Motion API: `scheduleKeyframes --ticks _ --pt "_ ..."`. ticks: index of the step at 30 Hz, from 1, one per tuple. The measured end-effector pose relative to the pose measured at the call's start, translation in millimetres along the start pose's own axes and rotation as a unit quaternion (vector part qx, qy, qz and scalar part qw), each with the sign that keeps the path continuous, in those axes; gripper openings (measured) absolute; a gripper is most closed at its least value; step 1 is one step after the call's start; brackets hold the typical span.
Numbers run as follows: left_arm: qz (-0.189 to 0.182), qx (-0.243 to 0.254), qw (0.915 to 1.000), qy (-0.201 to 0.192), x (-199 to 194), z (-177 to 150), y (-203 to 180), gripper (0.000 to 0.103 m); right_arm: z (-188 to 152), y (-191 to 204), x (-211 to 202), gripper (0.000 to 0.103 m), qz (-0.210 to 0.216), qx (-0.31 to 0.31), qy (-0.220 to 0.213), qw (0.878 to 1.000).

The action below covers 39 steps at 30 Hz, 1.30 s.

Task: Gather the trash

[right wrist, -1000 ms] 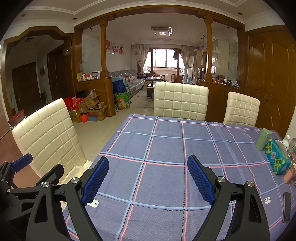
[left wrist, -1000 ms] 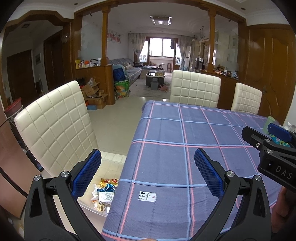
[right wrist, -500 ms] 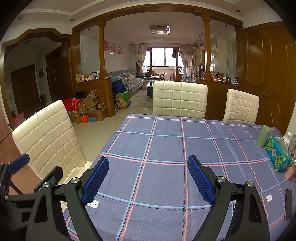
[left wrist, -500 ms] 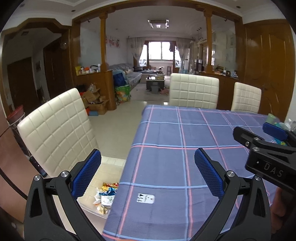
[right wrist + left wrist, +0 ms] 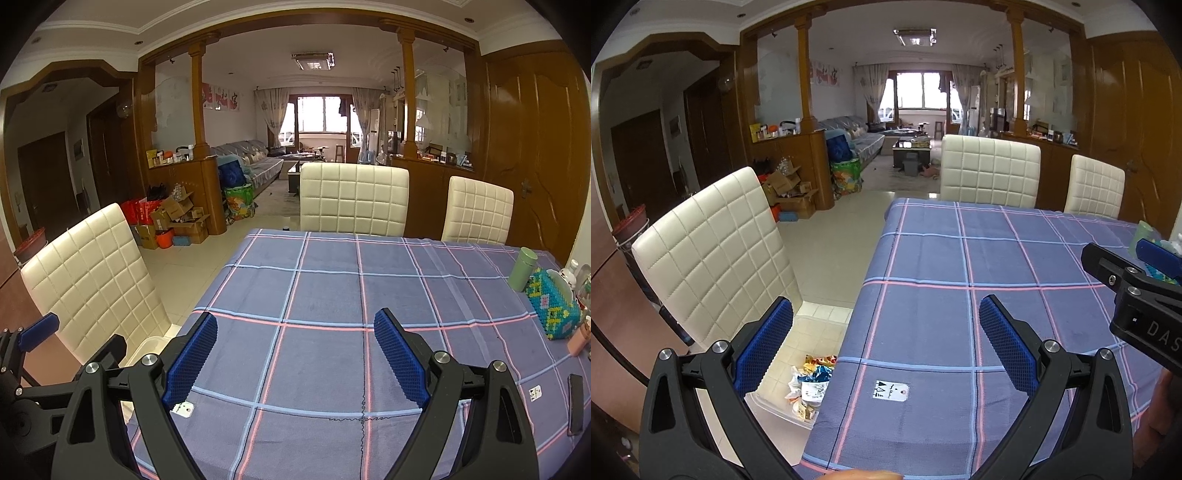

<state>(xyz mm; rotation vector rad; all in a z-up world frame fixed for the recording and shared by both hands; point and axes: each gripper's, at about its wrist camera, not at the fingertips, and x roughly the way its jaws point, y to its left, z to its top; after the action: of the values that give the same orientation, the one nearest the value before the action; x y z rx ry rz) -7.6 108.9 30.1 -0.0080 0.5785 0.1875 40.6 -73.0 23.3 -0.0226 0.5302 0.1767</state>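
Left claw (image 5: 886,339) released, right claw (image 5: 295,354) released, both above plaid bench (image 5: 332,295); wrappers (image 5: 809,384) in clear bin (image 5: 775,408), lower left.

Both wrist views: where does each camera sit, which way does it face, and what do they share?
Left wrist: rides the open left gripper over the table's near left edge, facing along the plaid tablecloth toward the living room; wrapper pile in a clear bin on the chair seat below; right gripper at right.
Right wrist: rides the open right gripper further right, same heading; green cup, beaded box; left gripper at left.
Shared: tablecloth, three cream chairs, white tag.
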Motion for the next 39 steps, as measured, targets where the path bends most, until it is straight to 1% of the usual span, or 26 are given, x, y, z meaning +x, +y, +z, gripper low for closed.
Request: scheduleKeyframes --ticks 3,18,39 --pt "0.003 0.002 1.0 0.0 0.3 1.1 -0.5 0.099 -0.1 0.2 -0.3 0.085 0.0 -0.001 -0.001 1.0" --pt "-0.007 0.003 1.0 0.005 4.3 0.2 -2.4 0.099 0.3 -0.1 -0.4 0.085 0.001 0.001 0.001 1.0" --pt "-0.009 0.003 0.9999 0.008 6.1 -1.1 -3.6 0.099 0.0 0.1 -0.3 0.085 0.001 0.0 0.0 1.0"
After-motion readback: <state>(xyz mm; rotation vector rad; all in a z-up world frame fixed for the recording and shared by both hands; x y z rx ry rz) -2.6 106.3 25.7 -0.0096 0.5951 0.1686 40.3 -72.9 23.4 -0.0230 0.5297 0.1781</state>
